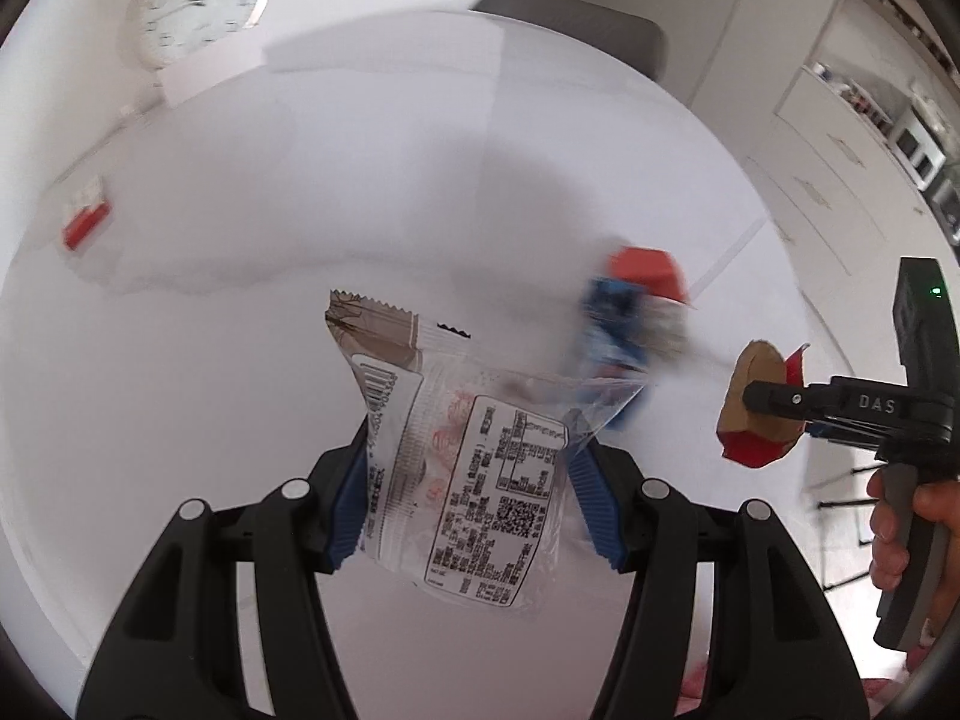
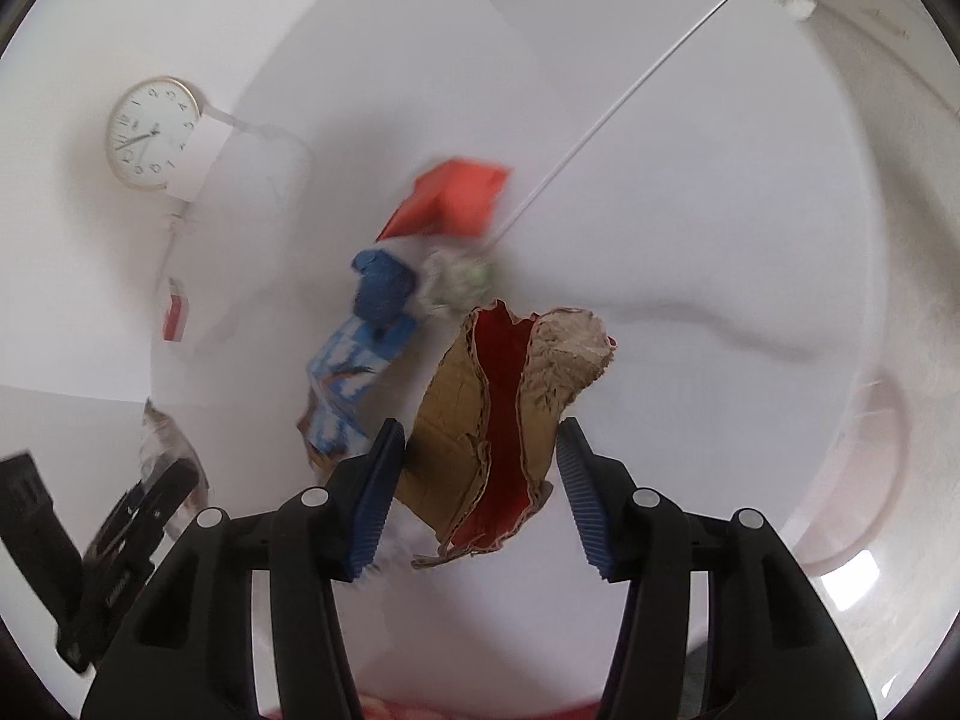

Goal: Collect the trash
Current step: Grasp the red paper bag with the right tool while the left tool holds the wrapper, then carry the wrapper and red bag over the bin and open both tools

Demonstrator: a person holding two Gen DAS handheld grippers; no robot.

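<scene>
Left wrist view: the left gripper (image 1: 465, 468) has a clear printed snack wrapper (image 1: 462, 456) between its blue pads (image 1: 591, 504); the pads press its edges, so it is clamped on the wrapper, held above the white table (image 1: 240, 360). Beyond it lies a blurred pile of blue and red trash (image 1: 630, 312). At right, the right gripper (image 1: 774, 399) pinches a torn piece of cardboard (image 1: 757, 402), brown with red faces. A white clock (image 1: 201, 0) stands at the far left; a small red-and-white packet (image 1: 87, 219) lies apart near the table edge. Right wrist view: the right gripper (image 2: 480, 480) frames the cardboard (image 2: 498, 420); the left pad touches it, the right pad shows a slight gap, yet the piece hangs off the table. The red box (image 2: 456, 198) and blue carton (image 2: 360, 354) lie behind, blurred.
</scene>
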